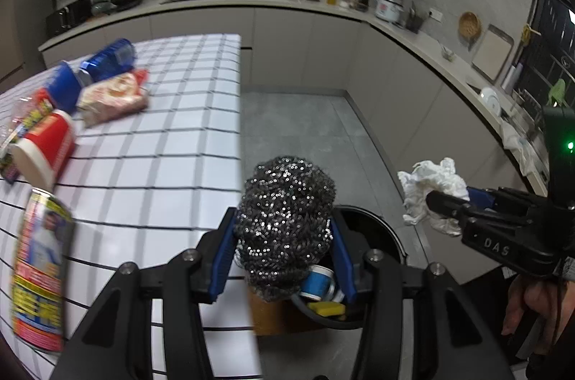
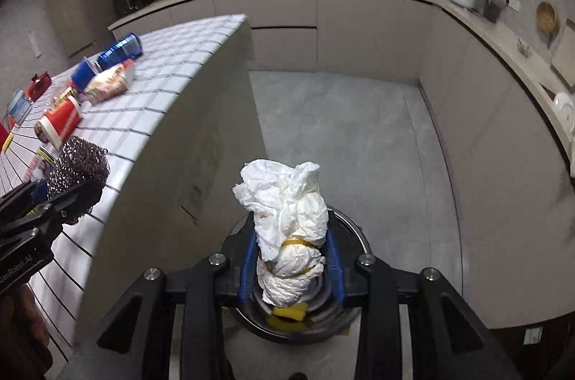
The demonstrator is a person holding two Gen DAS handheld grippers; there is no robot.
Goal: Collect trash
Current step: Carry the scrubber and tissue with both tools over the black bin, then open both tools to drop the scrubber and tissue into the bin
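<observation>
We are holding a steel scourer clamped in our left tongs over the edge of the round black bin on the floor, where a blue-and-white cup and a yellow sponge are lying. Our right tongs are gripping a crumpled white paper wad directly above that bin. More packets and cups are lying on the checked table.
</observation>
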